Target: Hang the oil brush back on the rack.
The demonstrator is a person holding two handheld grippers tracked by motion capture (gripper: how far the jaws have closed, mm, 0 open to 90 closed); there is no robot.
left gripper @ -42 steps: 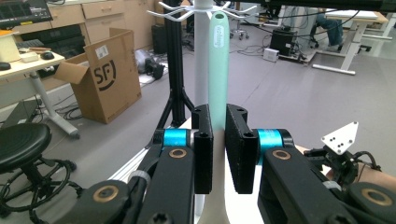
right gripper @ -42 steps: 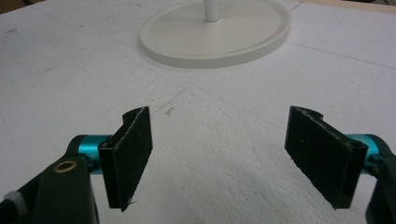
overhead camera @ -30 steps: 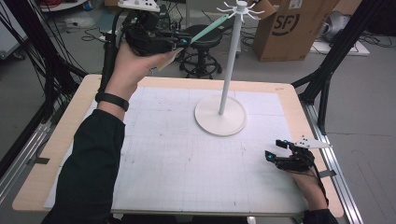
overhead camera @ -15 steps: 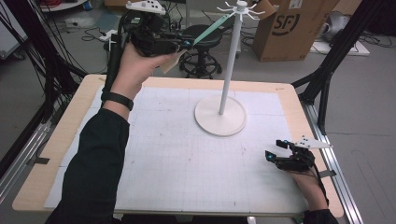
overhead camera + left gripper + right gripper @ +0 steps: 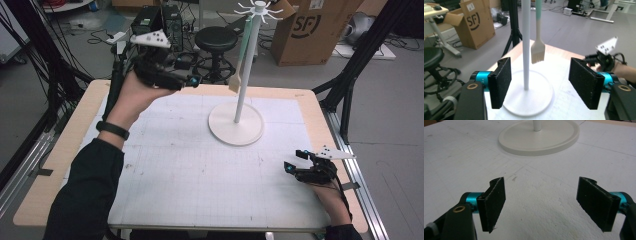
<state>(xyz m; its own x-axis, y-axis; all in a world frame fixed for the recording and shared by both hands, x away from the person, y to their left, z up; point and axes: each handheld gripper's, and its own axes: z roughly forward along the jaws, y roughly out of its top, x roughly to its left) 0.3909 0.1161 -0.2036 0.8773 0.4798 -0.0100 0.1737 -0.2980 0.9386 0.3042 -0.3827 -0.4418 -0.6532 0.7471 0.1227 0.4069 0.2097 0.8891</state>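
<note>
Brush (image 5: pixel 538 51): mint handle, cream bristles; hanging bristles-down from the top of the stand (image 5: pixel 247 70), beyond the fingers of the left gripper (image 5: pixel 192 81), free of both pads, just beside the pole.

Left gripper: raised over the far left part of the table (image 5: pixel 65 150); jaws just opened, now wide apart, nothing between them; pole and round base seen ahead through the gap.

Right gripper (image 5: pixel 291 164): low over the white mat (image 5: pixel 549 195) near the right edge; jaws spread, empty; stand base well ahead of the fingertips.
</note>
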